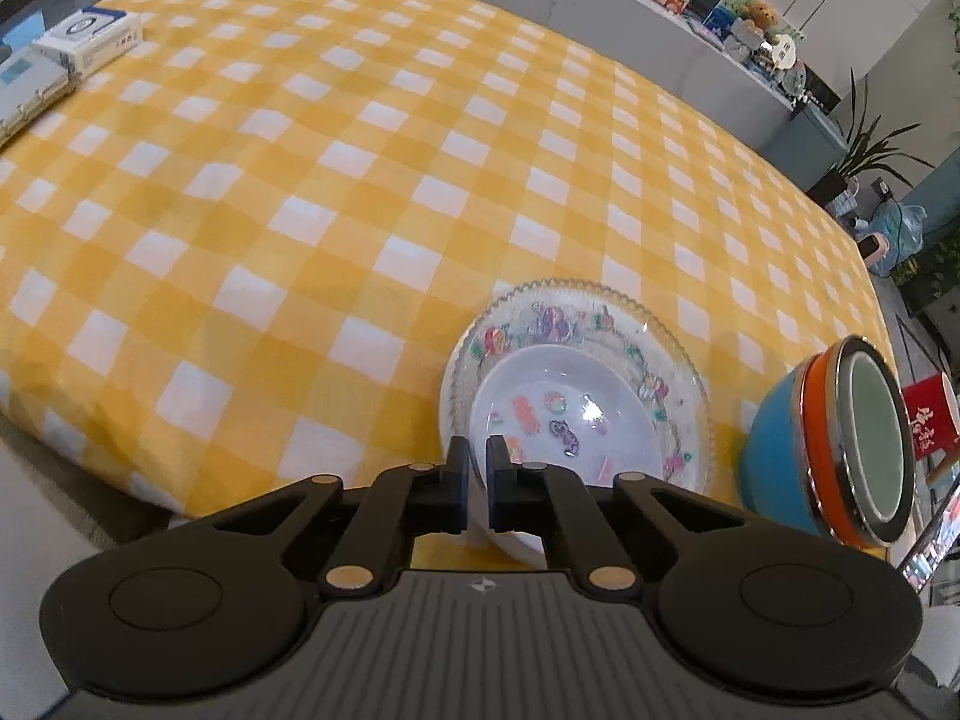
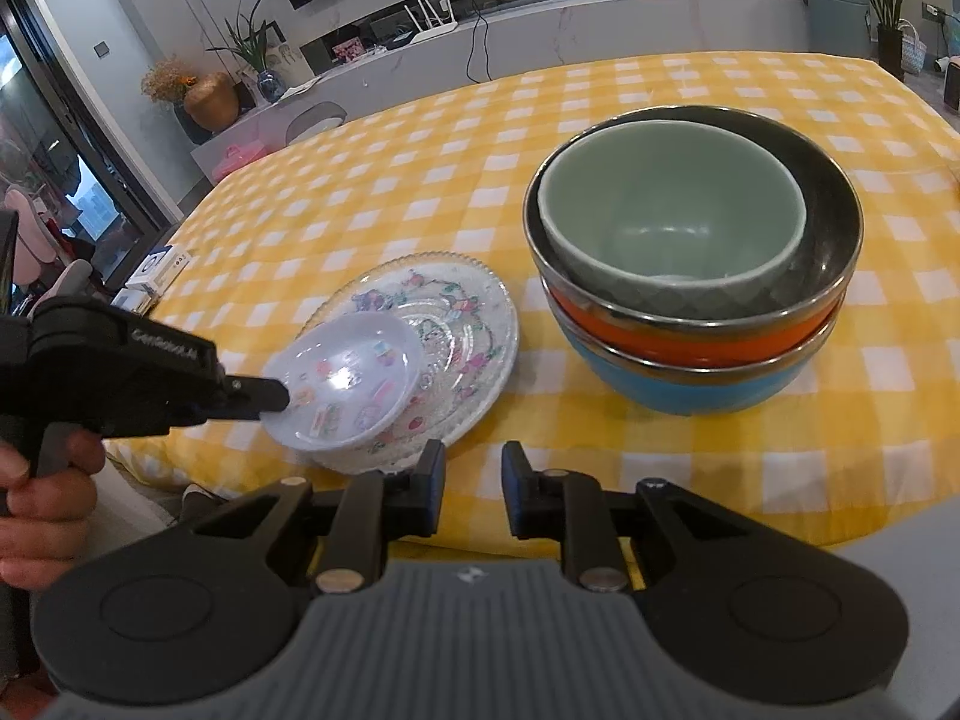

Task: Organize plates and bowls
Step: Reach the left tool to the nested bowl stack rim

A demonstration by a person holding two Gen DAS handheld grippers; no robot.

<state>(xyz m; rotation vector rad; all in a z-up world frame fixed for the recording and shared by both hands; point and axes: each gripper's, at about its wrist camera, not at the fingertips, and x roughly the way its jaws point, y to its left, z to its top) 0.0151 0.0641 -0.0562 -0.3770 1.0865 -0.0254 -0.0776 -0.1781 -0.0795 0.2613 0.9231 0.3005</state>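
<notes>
small dish going onto the plate, bowls already nested

left gripper point(image 1: 477, 468) has its jaws pinched tight on the near rim of the small white dish point(image 2: 342, 381), the one with the colourful little prints, and it hangs tilted over the patterned glass plate point(image 2: 456, 324), lower centre of the left wrist view. from the right wrist view its far edge looks down on or just above the plate, while the gripped edge sits higher. hard to call contact for sure.

over on the right of that view, the bowl stack looks finished: green bowl point(image 2: 672, 210) inside the orange bowl point(image 2: 690, 333), that one inside the blue bowl point(image 2: 708, 387), all standing on the yellow checked worktop point(image 2: 600, 90) just beside the plate.

right gripper point(image 2: 473, 477) sits low centre of its own frame, jaws apart, holding nothing, near the plate's front edge.

so, by my reading: bowls done, plates nearly there. what's left is levelling the small dish flat in the middle of the glass plate and letting go. boxes point(image 1: 84, 39) in the upper left of the left view sit well apart.
</notes>
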